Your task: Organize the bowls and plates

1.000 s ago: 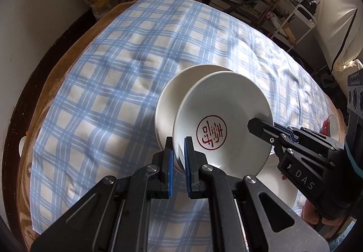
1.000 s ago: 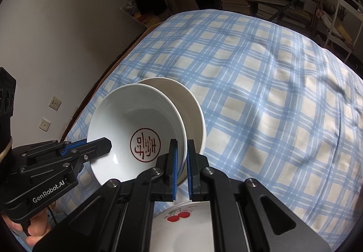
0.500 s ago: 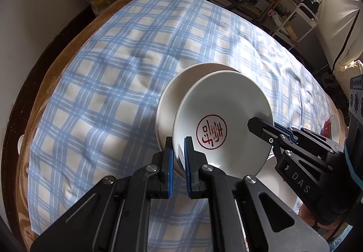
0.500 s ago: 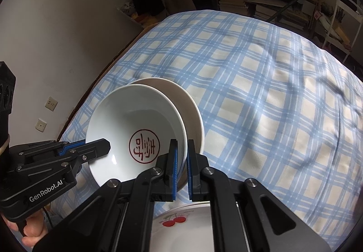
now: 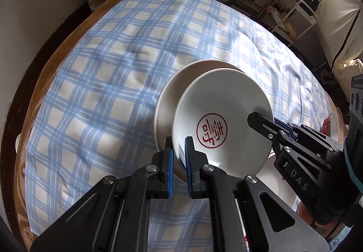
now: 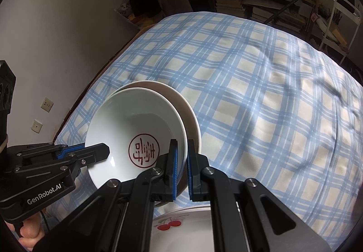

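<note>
Holding one white bowl [image 5: 223, 125] between them, both grippers pinch its rim from opposite sides above a blue checked cloth [image 5: 109, 75]. The left gripper [image 5: 179, 154] is clenched on the near-left edge, its blue pads on either face of the wall. The right gripper [image 6: 181, 162] is clamped the same way on the far side of the rim. The bowl has a red round seal printed in its bottom and tilts toward the cameras. Behind and under it sits a wider cream plate [image 5: 179, 84]; whether the two touch cannot be told. A plate with red cherries [image 6: 181, 227] lies nearer the person.

The bowl looks like glazed ceramic: stiff, fairly heavy, slick and breakable (a thin rim grip could slip on the glaze). Two opposed rim holds suit it best, kept level, and lowered gently so it does not knock the plate.
</note>
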### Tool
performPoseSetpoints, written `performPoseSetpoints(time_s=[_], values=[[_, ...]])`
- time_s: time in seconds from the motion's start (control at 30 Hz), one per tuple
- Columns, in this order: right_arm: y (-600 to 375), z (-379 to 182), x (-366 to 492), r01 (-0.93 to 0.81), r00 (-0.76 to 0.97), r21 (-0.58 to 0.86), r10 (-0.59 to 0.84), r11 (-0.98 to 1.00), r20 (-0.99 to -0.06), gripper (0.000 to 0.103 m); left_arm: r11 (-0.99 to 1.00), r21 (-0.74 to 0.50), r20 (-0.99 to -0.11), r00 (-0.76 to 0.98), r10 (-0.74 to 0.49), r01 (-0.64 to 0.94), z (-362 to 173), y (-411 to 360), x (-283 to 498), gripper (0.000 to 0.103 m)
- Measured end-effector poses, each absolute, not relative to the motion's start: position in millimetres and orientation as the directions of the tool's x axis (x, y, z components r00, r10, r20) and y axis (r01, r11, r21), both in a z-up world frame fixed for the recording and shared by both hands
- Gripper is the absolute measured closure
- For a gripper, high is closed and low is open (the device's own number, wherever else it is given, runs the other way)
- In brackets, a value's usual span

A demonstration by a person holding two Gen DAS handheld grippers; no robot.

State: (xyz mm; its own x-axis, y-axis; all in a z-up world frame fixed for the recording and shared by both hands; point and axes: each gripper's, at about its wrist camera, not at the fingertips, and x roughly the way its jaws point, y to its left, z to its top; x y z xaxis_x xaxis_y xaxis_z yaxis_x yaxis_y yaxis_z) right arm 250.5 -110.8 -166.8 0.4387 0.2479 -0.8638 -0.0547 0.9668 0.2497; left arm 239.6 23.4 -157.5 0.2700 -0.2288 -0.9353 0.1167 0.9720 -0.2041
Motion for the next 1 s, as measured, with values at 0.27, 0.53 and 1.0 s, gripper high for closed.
performPoseSetpoints(time_s=[0.27, 0.53, 1.0], values=[[-109.8, -167.7, 251.1, -0.063, 0.430, 0.252, 0.254, 0.966, -0.867, 0.091, 0.971, -0.200, -0.939, 0.258, -0.228, 0.129, -159.0, 22.6, 241.2, 0.093], [-112.5, -168.8, 252.5, -0.051, 0.425, 0.272, 0.268, 0.961, -0.865, 0.091, 0.973, -0.178, -0.940, 0.266, -0.211, 0.145, -157.7, 19.1, 240.1, 0.092], [-115.3, -170.3, 253.3, -0.045, 0.428, 0.271, 0.263, 0.962, -0.865, 0.091, 0.976, -0.134, -0.938, 0.295, -0.181, 0.174, -153.9, 14.4, 242.1, 0.091]])
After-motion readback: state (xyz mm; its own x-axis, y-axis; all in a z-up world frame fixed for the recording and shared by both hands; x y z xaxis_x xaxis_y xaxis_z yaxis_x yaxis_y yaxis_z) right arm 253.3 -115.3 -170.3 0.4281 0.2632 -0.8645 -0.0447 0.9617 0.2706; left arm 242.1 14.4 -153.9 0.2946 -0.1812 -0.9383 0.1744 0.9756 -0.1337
